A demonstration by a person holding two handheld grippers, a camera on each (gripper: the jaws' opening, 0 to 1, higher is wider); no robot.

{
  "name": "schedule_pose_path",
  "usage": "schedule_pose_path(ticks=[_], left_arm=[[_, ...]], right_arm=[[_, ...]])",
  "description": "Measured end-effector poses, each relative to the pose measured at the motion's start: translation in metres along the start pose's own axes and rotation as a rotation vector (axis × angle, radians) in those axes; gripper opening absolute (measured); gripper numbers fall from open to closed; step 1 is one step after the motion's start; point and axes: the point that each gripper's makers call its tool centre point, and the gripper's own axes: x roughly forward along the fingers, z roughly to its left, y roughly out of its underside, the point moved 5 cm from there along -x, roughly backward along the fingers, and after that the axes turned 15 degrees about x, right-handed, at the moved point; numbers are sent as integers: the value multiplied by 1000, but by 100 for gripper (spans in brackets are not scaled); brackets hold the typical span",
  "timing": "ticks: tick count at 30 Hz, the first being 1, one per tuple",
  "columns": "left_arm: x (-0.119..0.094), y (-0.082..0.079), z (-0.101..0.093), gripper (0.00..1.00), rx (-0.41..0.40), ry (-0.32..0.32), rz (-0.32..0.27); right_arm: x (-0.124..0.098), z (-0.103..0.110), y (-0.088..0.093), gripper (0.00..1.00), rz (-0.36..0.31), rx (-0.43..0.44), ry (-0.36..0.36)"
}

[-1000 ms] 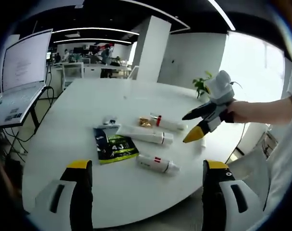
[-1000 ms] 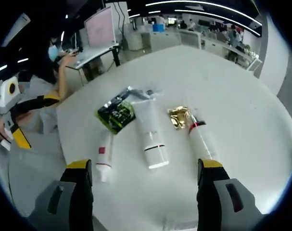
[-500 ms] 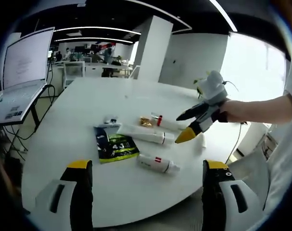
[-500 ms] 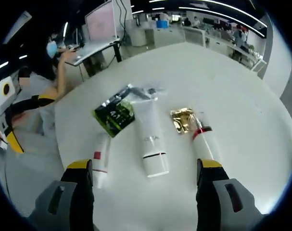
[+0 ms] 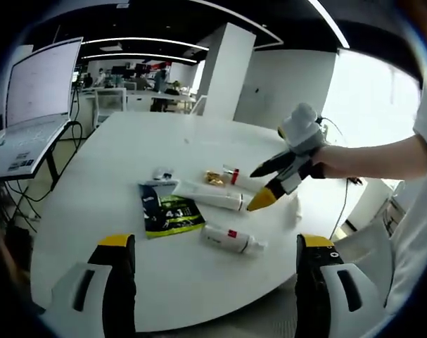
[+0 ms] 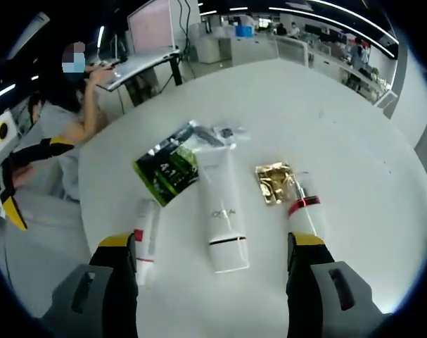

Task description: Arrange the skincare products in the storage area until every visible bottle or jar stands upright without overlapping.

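**Right hand-held gripper closing in on the tubes; nothing stood up yet**

All products lie flat on the white table. In the right gripper view: 1 large white tube at centre, 1 red-banded bottle to its right beside a gold sachet, 1 small red-marked tube to its left, and a green packet touching the large tube's far end. A small dark-and-clear item sits just beyond (too small to identify).

Change over the last second: the right hand-held gripper has come down and forward in the left gripper view, its yellow-tipped jaws now over the near end of the large tube and the red-banded bottle. In its own view the products have drawn closer and lower between its jaws, which stand spread wide and empty.

The left hand-held gripper hangs back at the near table edge, jaws apart, holding nothing; the products keep about the same place in its view.

Judgement: a first pick is being lined up, likely the large tube or the bottle. All 3 containers remain to be set upright.
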Motion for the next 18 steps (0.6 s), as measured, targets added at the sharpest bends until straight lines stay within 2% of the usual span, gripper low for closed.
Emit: schedule_pose_path(ticks=[4,8,18], left_arm=[[0,0,1,87,-3,-1,0],[0,1,1,87,-5,-1,1],[-1,0,1,87,-13,-1,0]], right_arm=[[0,7,2,87,7,-6,-2],[10,-1,-1,86,15,-12,-3],[13,4,-1,85,38,-28,-6]])
